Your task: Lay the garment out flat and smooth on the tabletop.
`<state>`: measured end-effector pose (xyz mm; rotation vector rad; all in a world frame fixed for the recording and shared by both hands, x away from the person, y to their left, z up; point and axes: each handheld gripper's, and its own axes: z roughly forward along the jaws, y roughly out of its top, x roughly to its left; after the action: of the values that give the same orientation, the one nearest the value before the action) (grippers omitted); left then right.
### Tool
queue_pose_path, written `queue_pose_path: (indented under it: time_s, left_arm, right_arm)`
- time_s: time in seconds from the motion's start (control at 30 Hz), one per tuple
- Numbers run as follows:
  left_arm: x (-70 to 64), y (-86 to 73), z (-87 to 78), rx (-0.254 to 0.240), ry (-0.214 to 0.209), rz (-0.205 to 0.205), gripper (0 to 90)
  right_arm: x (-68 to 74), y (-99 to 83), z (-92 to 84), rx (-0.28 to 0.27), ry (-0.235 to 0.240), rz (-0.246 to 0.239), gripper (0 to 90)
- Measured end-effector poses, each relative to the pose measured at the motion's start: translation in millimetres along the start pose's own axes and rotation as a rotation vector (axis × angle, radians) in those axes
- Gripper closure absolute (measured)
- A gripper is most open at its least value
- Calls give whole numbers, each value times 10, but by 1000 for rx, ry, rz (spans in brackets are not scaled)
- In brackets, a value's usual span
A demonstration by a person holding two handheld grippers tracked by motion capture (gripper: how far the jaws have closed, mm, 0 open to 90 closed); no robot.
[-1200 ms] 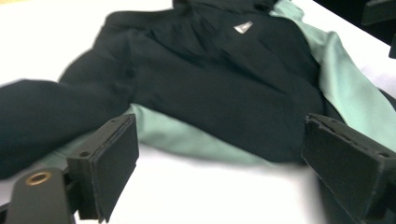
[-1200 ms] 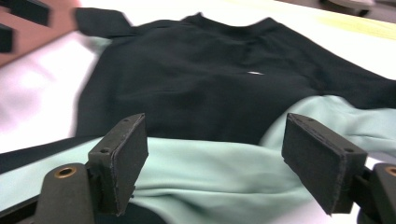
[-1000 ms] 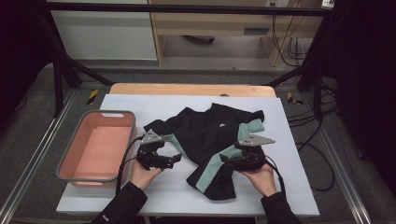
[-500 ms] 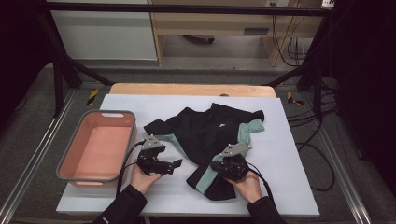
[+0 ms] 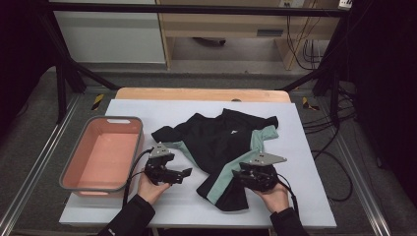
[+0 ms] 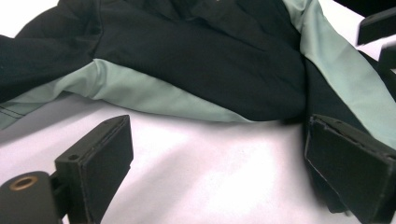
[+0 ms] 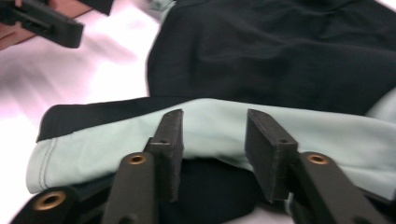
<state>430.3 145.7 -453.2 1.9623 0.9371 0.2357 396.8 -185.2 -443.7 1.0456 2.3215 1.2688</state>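
A black shirt (image 5: pixel 221 142) with mint-green bands lies crumpled on the white table cover (image 5: pixel 307 162). My left gripper (image 5: pixel 186 173) rests by the shirt's left sleeve. In the left gripper view its jaws (image 6: pixel 215 172) stand wide open over bare cover, with the shirt (image 6: pixel 187 51) just ahead. My right gripper (image 5: pixel 239 176) sits at the shirt's near corner, pointing left. Its jaws (image 7: pixel 215 116) have just been opening and stand apart over the green band (image 7: pixel 224 133). The fabric lies under the gap and the pads do not press on it.
A pink tub (image 5: pixel 118 119) stands at the table's left side. The other gripper (image 7: pixel 46 23) shows at the right gripper view's top left. Cables (image 5: pixel 334 147) hang off the right edge. Black frame legs and a wooden shelf stand behind the table.
My right gripper moved nearer and to the left onto the shirt's lower corner, then drew back slightly right. The left gripper stayed in place.
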Motion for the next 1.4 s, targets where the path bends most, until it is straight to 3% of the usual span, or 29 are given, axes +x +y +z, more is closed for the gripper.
queue_pose_path:
  time_s: [0.03, 0.13, 0.2, 0.3, 0.37, 0.6, 0.73, 0.87, 1.0, 1.13, 1.23, 1.3, 1.4]
  left_arm:
    - [5, 0, -1, -2, 2, -2, 73]
    - [17, -5, -1, 2, 6, -3, 73]
    - [19, -5, -2, 2, 4, -4, 73]
    - [16, -3, -5, -2, 4, -4, 73]
    - [14, -3, -5, 0, 5, 0, 74]
    - [17, 2, -30, -8, 2, -6, 73]
    - [15, 6, -33, -11, -2, -6, 73]
    - [-1, 3, -16, -1, -7, -1, 73]
    - [-34, 5, -7, 4, -41, 0, 96]
    - [-141, 4, 50, 33, -102, 18, 160]
    - [-273, -1, 121, 60, -153, 35, 242]
    - [-391, -12, 187, 82, -187, 52, 303]
    - [-589, -45, 293, 125, -204, 105, 380]
  right_arm:
    - [29, 2, 54, 1, -1, 12, 363]
    - [107, -9, 234, 55, 0, -4, 386]
    - [134, -38, 313, 89, 12, -6, 508]
    - [122, -32, 282, 94, 61, 7, 890]
    - [108, -13, 225, 97, 63, 0, 900]
    - [-47, 37, -118, 63, 48, 14, 900]
    - [-232, -33, -397, 25, -3, 38, 900]
    - [-467, -193, -598, 37, -84, 68, 900]
    - [-693, -375, -655, 72, -146, 111, 900]
    - [-809, -507, -585, 122, -201, 129, 886]
    - [-768, -479, -599, 87, -223, 112, 756]
    - [-714, -417, -633, 26, -207, 103, 646]
    - [-589, -310, -634, -37, -168, 84, 480]
